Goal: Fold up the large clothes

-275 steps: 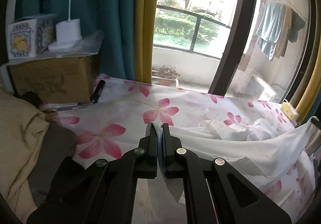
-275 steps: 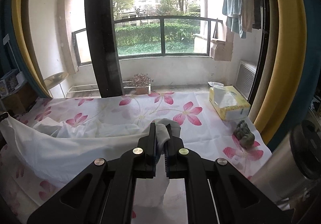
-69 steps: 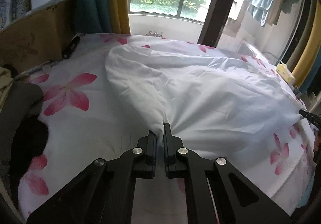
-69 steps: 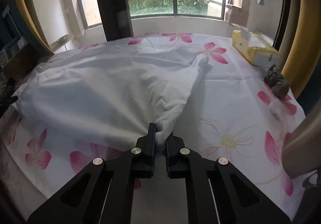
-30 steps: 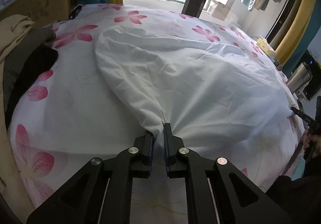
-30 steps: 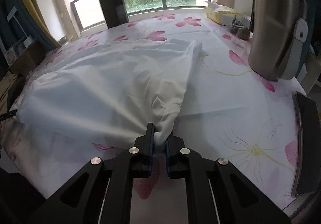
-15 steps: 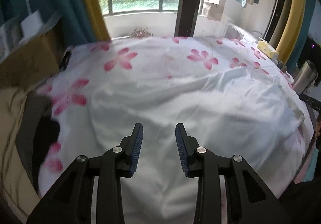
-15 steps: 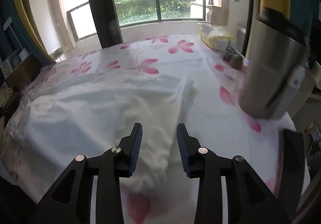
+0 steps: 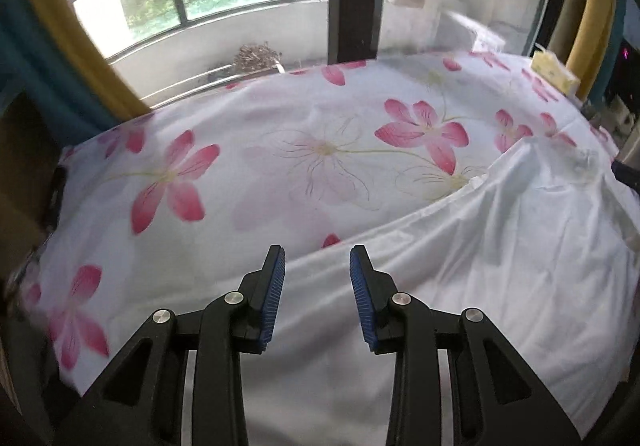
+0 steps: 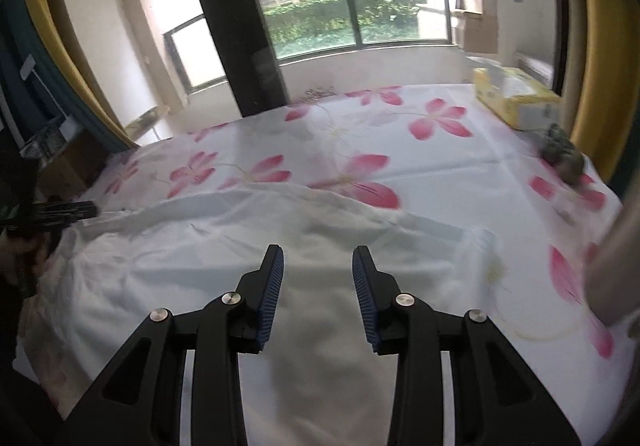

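White cloth lies spread out and flat on the flowered sheet. It is the big piece of clothing to be folded. It covers the near part of the flowered sheet, and the far part, by the window, is bare.

A second ago each gripper was pinching a bunched corner of the white cloth. Now both have let go. The left gripper has its blue pads apart, with nothing between them. It hangs over the far edge of the white cloth, where the cloth meets the pink flowers. The right gripper has its pads apart too, and nothing is between them. It hangs over the middle of the white cloth.

The pulled-up corners are gone, and the white cloth now lies low with small wrinkles.

In the right camera view, the left gripper also shows as a dark shape at the left edge of the white cloth. A yellow box sits on the flowered sheet, far from the white cloth, near the yellow curtain.
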`<state>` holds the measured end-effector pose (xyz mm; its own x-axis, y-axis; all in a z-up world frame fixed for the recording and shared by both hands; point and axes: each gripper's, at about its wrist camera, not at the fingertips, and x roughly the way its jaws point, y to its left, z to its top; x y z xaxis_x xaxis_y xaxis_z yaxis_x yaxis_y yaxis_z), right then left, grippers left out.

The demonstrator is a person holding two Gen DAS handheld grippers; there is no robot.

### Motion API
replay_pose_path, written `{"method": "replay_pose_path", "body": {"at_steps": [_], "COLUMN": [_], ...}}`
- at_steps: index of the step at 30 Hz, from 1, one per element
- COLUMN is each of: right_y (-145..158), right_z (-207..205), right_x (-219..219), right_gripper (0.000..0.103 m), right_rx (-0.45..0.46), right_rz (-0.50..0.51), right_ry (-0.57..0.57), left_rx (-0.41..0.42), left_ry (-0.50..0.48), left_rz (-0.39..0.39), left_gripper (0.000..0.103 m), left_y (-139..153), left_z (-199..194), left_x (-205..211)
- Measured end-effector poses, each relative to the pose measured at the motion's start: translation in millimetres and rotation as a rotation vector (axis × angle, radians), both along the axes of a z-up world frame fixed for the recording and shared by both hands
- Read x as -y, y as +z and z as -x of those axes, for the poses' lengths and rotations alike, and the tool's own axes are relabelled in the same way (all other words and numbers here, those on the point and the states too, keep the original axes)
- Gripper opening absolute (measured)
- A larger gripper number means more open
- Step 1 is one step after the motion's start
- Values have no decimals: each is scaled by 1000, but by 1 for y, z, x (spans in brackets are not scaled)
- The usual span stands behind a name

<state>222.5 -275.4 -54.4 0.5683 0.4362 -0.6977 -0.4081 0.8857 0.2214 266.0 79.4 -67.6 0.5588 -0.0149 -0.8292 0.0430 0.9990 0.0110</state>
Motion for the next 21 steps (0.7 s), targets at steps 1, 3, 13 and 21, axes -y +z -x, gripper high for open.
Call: {"method": "replay_pose_path", "body": {"at_steps": [1, 3, 13, 21], "right_y": [-2, -9, -11, -10], "right_z": [-3, -9, -18, -6], "right_x": [-4, -11, -27, -29], "right_gripper": [35, 35, 35, 36], "right_rx": [-7, -34, -38, -39], "right_rz": [0, 8, 38, 37], "right_ry": [10, 32, 55, -6], "left_rx": [-11, -29, -59, 23], "left_ry": [-6, -49, -192, -197], "left_rz": [-7, -28, -53, -48], "left_gripper": [36, 36, 36, 3], "left_y": [-2, -6, -20, -18], "left_z": [-3, -6, -11, -19], "left_x": [1, 9, 26, 20]}}
